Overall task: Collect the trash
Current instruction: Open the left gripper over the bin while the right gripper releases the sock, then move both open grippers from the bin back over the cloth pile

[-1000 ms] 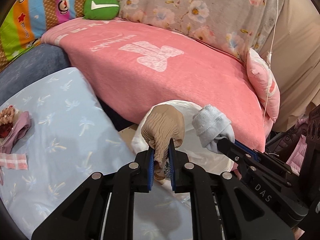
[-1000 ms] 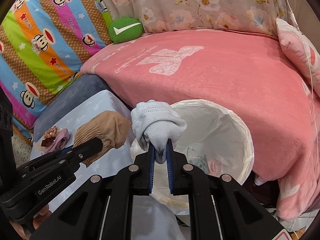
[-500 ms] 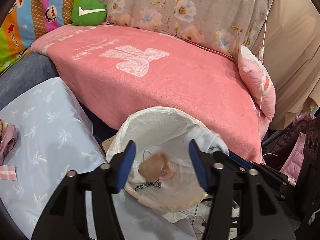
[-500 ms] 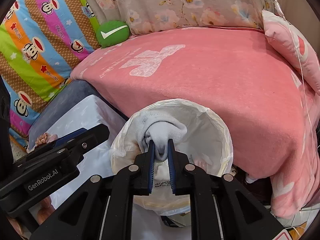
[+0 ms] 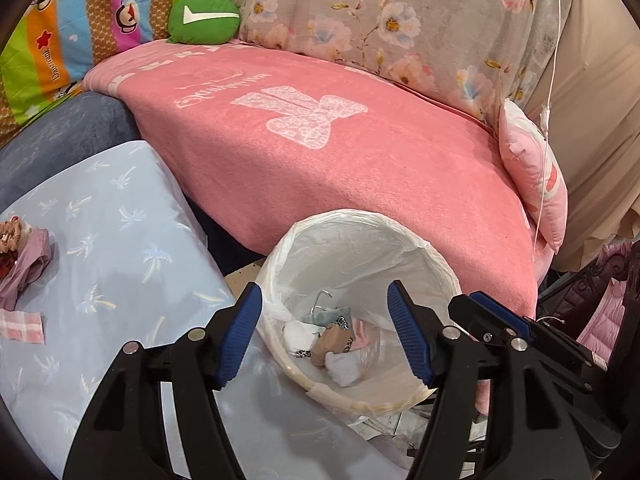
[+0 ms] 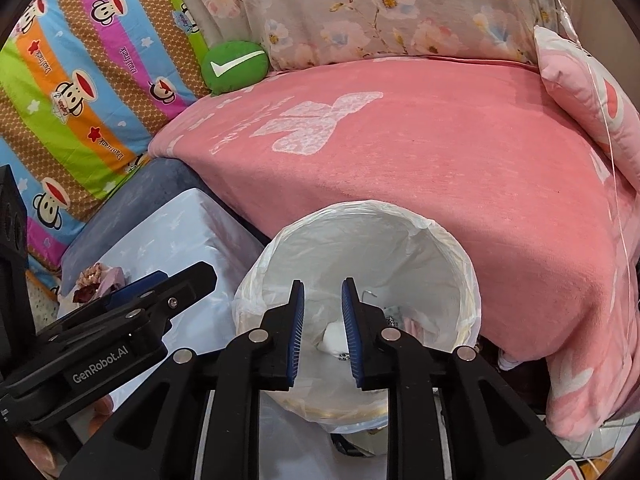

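Note:
A trash bin lined with a white bag (image 5: 404,240) (image 6: 400,216) stands between the light blue table and the pink sofa. At its bottom lie a tan sock (image 5: 334,342), a white sock (image 5: 344,368) (image 6: 334,334) and other scraps. My left gripper (image 5: 324,316) is open wide and empty, over the bin's near rim. My right gripper (image 6: 322,300) is open and empty, also over the bin's near rim. The right gripper shows at the right of the left wrist view (image 5: 500,324); the left one shows at the left of the right wrist view (image 6: 160,292).
A light blue cloth-covered table (image 5: 100,240) (image 6: 180,232) holds a pile of purple and brown scraps (image 5: 20,256) (image 6: 100,280) and a pink checked piece (image 5: 20,326). A pink blanket covers the sofa (image 5: 320,160). A green cushion (image 5: 204,18) and a pink pillow (image 5: 536,184) lie on it.
Both grippers moved over the bin and opened. The left one dropped the tan sock, then the right one dropped the white sock. Both socks now lie in the bin.

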Tool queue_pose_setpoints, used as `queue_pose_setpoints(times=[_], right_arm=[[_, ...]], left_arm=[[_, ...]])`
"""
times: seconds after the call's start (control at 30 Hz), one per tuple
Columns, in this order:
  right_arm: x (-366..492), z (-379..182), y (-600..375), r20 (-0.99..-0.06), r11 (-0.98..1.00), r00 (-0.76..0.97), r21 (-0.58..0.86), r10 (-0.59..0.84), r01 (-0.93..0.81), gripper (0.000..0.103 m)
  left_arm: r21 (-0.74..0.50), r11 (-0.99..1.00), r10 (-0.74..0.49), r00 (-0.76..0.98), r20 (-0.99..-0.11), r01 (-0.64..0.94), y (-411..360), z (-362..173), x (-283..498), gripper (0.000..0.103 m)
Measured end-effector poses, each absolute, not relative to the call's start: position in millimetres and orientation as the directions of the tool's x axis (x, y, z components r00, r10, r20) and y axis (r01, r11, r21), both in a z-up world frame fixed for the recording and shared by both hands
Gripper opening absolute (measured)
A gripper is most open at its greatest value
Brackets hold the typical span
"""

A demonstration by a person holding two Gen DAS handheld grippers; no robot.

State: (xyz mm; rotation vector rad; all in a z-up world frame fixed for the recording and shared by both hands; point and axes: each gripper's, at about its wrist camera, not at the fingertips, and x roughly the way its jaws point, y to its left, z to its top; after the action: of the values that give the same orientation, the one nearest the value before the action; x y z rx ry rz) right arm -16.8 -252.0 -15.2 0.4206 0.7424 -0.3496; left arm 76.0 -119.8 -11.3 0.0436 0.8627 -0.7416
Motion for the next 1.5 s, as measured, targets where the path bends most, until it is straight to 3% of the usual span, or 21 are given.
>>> queue_pose_setpoints(times=[0.33, 0.6, 1.5], right_arm=[[-2, -10, -221, -0.709, 0.89, 0.695, 0.23, -0.123, 0.393, 0.022], [17, -10, -186, -0.712, 0.92, 0.697, 0.216, -0.079, 0.325, 0.025], [116, -21, -31, -0.742, 0.98, 0.661, 0.191, 0.109, 0.052, 0.03]], left_arm=[[-0.268, 0.791, -0.553, 0.453, -0.7, 0.551, -86, -12, 86, 0.062], [-0.279, 0.839, -0.51, 0.496, -0.703, 0.467, -45, -15, 96, 0.071], [-0.307, 0.945, -0.309, 0.616, -0.724, 0.112, 152, -37, 160, 0.076]])
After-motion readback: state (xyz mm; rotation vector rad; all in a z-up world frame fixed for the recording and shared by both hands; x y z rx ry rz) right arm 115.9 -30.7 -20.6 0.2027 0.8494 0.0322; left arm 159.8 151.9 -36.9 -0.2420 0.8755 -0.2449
